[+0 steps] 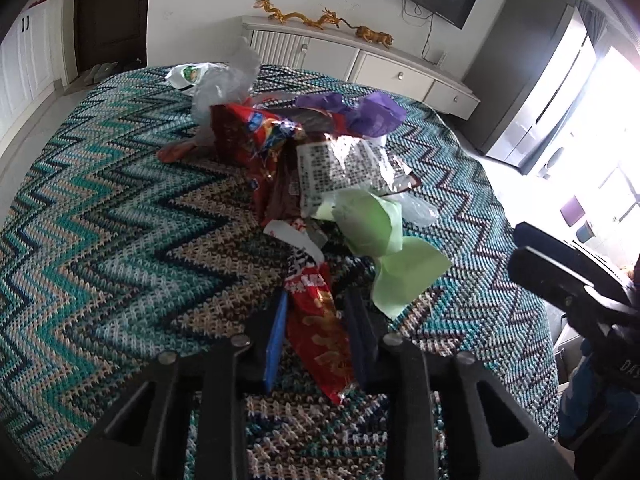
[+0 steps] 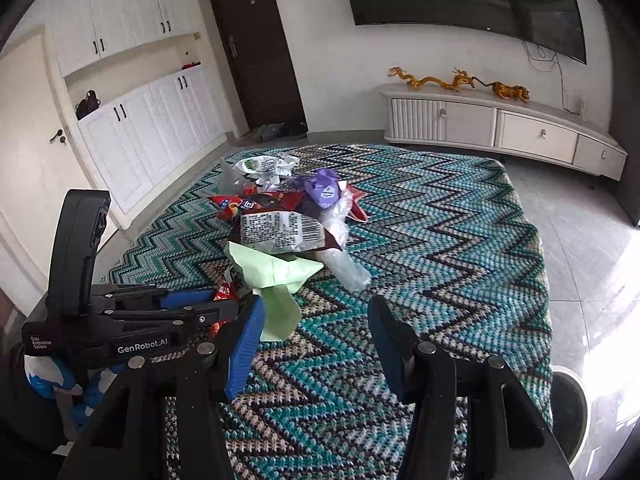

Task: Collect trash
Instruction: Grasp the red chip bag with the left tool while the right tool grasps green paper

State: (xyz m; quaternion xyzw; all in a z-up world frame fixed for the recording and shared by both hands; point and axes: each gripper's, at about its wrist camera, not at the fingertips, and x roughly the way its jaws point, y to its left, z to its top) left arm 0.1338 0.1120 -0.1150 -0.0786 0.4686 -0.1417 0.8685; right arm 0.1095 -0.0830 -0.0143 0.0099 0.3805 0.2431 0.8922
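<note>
A heap of trash lies on a zigzag knitted cloth (image 1: 120,240): red snack bags (image 1: 248,132), a clear wrapper with black print (image 1: 340,168), green paper (image 1: 372,232), purple wrappers (image 1: 360,112) and clear plastic. My left gripper (image 1: 318,316) has its blue-padded jaws partly open around a red snack wrapper (image 1: 320,336), which lies between them. My right gripper (image 2: 316,320) is open and empty above the cloth, just right of the green paper (image 2: 276,276). The left gripper also shows in the right wrist view (image 2: 192,304).
A white TV cabinet (image 2: 520,128) with gold dragon figures stands behind the table, under a wall TV. White cupboards (image 2: 132,128) and a dark door are at the left. A round bin rim (image 2: 576,408) shows past the table's right edge.
</note>
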